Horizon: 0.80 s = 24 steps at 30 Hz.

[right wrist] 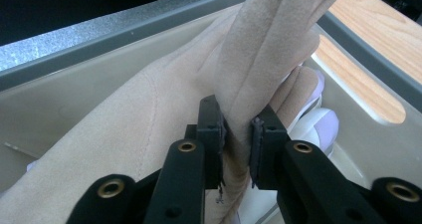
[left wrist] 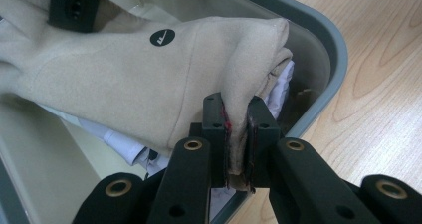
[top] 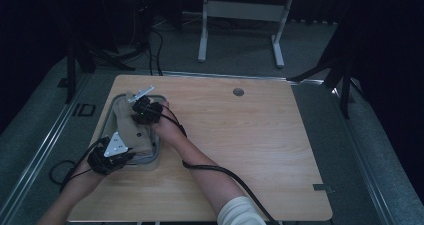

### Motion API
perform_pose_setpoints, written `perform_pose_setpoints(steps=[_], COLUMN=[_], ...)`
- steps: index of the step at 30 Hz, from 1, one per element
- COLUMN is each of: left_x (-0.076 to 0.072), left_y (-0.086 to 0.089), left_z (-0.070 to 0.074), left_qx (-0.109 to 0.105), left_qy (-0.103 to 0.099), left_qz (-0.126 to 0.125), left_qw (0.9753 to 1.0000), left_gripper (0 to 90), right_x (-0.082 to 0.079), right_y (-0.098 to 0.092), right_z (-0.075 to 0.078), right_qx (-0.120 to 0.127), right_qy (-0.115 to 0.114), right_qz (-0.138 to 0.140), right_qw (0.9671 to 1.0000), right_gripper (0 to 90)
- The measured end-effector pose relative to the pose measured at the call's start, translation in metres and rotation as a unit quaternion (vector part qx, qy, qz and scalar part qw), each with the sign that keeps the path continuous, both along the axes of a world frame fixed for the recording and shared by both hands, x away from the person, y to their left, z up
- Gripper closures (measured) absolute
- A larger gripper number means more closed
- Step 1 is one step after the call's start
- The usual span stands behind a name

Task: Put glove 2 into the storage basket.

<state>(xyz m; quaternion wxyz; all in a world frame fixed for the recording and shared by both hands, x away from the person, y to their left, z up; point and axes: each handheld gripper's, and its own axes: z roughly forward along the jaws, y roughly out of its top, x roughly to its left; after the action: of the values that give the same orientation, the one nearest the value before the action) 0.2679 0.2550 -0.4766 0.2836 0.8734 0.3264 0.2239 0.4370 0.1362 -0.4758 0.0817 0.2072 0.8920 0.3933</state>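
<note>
A beige cloth garment [top: 131, 127] with a small black round logo [left wrist: 162, 37] lies in a grey bin [top: 156, 157] at the table's left. My left gripper [top: 120, 157] is at the bin's near end, shut on a folded edge of the beige cloth [left wrist: 238, 134]. My right gripper [top: 145, 110] is at the bin's far end, shut on another fold of the same cloth [right wrist: 239, 129]. White fabric [left wrist: 127, 147] lies under the beige cloth [right wrist: 124, 149] inside the bin [right wrist: 149, 27].
The bin's rim [left wrist: 326, 40] borders the bare wooden tabletop [top: 250, 140] to its right. A round cable hole [top: 238, 92] sits near the table's far edge. Cables trail from both grippers. A white desk frame [top: 240, 15] stands on the floor beyond.
</note>
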Motion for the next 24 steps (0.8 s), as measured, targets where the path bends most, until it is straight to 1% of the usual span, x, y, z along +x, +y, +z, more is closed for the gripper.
perform_pose_setpoints(steps=[2,4,5,7,9,11,12,13,14,15,16,17,18,19,20,21,22,23,24], left_x=[0.001,0.003,0.003,0.002,0.001,-0.002,-0.004,-0.005,-0.006,-0.006,-0.008,-0.008,-0.009,-0.009,-0.009,-0.009,-0.009,-0.009,-0.010], left_y=[0.001,0.002,0.003,0.004,0.005,0.006,0.006,0.006,0.006,0.006,0.006,0.005,0.004,0.002,0.000,-0.003,-0.006,-0.006,-0.015], left_z=[0.000,0.000,0.000,0.002,0.005,0.010,0.014,0.017,0.020,0.020,0.025,0.027,0.028,0.029,0.029,0.029,0.028,0.028,0.027], left_qx=[-0.004,-0.015,-0.016,-0.021,-0.035,-0.042,-0.044,-0.046,-0.056,-0.056,-0.082,-0.089,-0.092,-0.097,-0.098,-0.098,-0.099,-0.099,-0.112], left_qy=[0.007,0.017,0.016,0.018,0.019,0.008,0.004,0.001,0.002,0.002,0.003,0.013,0.014,0.010,0.010,0.011,0.007,0.007,-0.006], left_qz=[0.000,0.004,0.006,0.009,0.019,0.028,0.034,0.041,0.041,0.041,0.044,0.037,0.034,0.035,0.034,0.033,0.030,0.030,0.023], left_qw=[1.0000,0.9997,0.9997,0.9996,0.9990,0.9987,0.9985,0.9981,0.9976,0.9976,0.9956,0.9953,0.9951,0.9947,0.9946,0.9946,0.9947,0.9947,0.9935], left_gripper=[81.8,80.9,80.3,77.4,69.7,60.0,55.5,48.2,43.6,40.2,40.2,31.6,23.5,18.9,17.3,15.6,14.4,14.4,14.4], right_x=[0.001,0.002,0.003,0.003,0.001,-0.001,-0.002,-0.002,-0.002,-0.002,-0.002,-0.004,-0.005,-0.007,-0.008,-0.010,-0.011,-0.011,-0.013], right_y=[-0.002,-0.005,-0.006,-0.010,-0.014,-0.018,-0.021,-0.024,-0.027,-0.027,-0.031,-0.036,-0.040,-0.043,-0.046,-0.049,-0.052,-0.052,-0.056], right_z=[0.001,0.004,0.006,0.009,0.013,0.017,0.020,0.022,0.025,0.025,0.027,0.030,0.032,0.033,0.034,0.035,0.035,0.035,0.035], right_qx=[0.002,0.006,0.006,0.010,0.012,0.010,0.011,0.017,0.023,0.023,0.028,0.033,0.040,0.046,0.048,0.051,0.055,0.055,0.054], right_qy=[0.006,0.006,0.011,0.009,0.013,0.012,0.012,0.015,0.022,0.022,0.027,0.025,0.029,0.031,0.029,0.028,0.028,0.028,0.026], right_qz=[0.001,0.000,0.000,0.001,0.007,0.013,0.011,0.009,0.012,0.012,0.016,0.020,0.021,0.023,0.025,0.024,0.026,0.026,0.027], right_qw=[1.0000,1.0000,0.9999,0.9999,0.9998,0.9998,0.9998,0.9997,0.9994,0.9994,0.9991,0.9989,0.9986,0.9982,0.9981,0.9980,0.9978,0.9978,0.9978], right_gripper=[73.4,67.2,63.6,53.4,47.6,39.4,37.4,34.5,29.2,29.2,26.9,21.3,20.5,19.5,17.3,16.7,16.4,16.4,15.2])
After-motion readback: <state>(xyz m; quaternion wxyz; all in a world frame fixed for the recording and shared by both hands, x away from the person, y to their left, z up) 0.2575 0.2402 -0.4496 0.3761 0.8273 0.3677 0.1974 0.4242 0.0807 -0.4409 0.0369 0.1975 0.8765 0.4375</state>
